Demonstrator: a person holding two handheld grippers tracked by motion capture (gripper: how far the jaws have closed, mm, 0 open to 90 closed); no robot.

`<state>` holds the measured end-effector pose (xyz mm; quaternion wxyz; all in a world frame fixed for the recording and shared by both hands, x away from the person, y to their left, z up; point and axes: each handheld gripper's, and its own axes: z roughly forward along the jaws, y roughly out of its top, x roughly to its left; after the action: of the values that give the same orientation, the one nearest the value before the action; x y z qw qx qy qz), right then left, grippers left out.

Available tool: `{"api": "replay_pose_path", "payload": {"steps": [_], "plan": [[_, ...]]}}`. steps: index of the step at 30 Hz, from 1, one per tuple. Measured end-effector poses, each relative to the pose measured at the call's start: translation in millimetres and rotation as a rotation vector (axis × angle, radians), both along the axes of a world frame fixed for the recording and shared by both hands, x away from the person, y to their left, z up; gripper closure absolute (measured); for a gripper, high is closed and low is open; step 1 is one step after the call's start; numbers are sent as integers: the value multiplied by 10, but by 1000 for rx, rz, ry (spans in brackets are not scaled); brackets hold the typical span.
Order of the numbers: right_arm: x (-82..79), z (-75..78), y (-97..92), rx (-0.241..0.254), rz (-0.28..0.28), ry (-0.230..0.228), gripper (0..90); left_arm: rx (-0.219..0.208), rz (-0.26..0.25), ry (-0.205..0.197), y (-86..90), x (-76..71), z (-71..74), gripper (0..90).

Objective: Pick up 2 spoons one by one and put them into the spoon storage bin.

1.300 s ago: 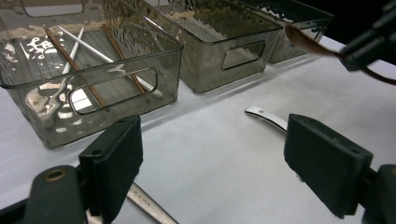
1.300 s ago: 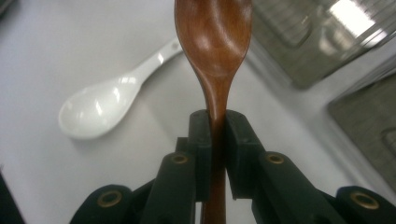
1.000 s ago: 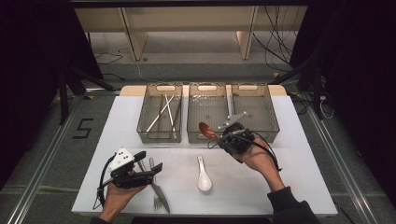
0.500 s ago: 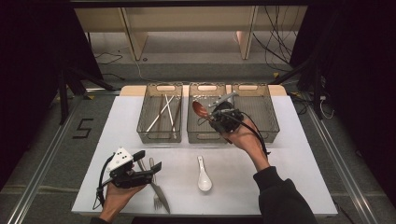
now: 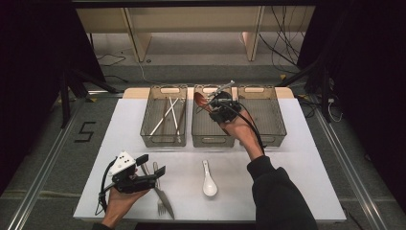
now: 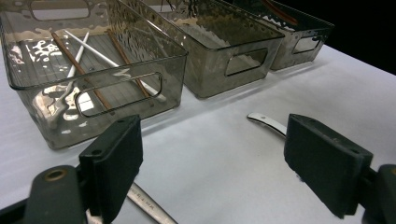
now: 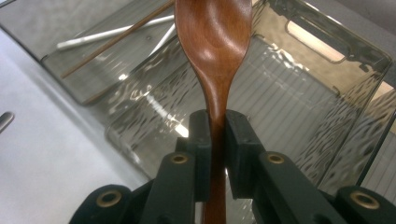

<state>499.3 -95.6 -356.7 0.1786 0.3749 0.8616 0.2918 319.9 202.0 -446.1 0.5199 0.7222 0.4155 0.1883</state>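
Right gripper is clamped on the handle of a wooden spoon, jaws closed tight on it. Bowl of the spoon sticks out past the jaw tips, up and away from the hand, hanging over the middle bin of three clear bins. In the right gripper view the handle's lower end is hidden behind the jaws.

Left gripper is wide open, holding nothing, low over the white table near the front edge. A fork and a knife lie on the table just under and beside it; in the left gripper view only a metal handle tip and a blade sliver show between the jaws, rest cut off.

Left bin holds chopsticks, white and brown. Right bin contents hard to make out. White ceramic spoon lies on the table, front centre, well apart from both grippers.

Right arm reaches forward, sleeve dark, hand over the bins. Left hand stays close in, wrist low.
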Motion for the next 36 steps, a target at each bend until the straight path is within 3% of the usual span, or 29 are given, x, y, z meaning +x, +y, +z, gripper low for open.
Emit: {"api": "replay_pose_path", "payload": {"steps": [9, 16, 19, 30, 36], "plan": [[162, -40, 71, 2, -24, 2, 821, -7, -1, -2, -8, -1, -2, 192], [277, -186, 82, -23, -52, 18, 821, -12, -1, 1, -15, -4, -5, 192], [317, -241, 103, -57, -55, 23, 820, -12, -2, 1, -17, -5, -4, 192], [339, -404, 138, -63, -60, 60, 812, -12, -3, 2, -15, -6, -5, 192], [299, -437, 101, -41, -53, 85, 662, -10, -2, 3, -12, -5, -7, 189]]}}
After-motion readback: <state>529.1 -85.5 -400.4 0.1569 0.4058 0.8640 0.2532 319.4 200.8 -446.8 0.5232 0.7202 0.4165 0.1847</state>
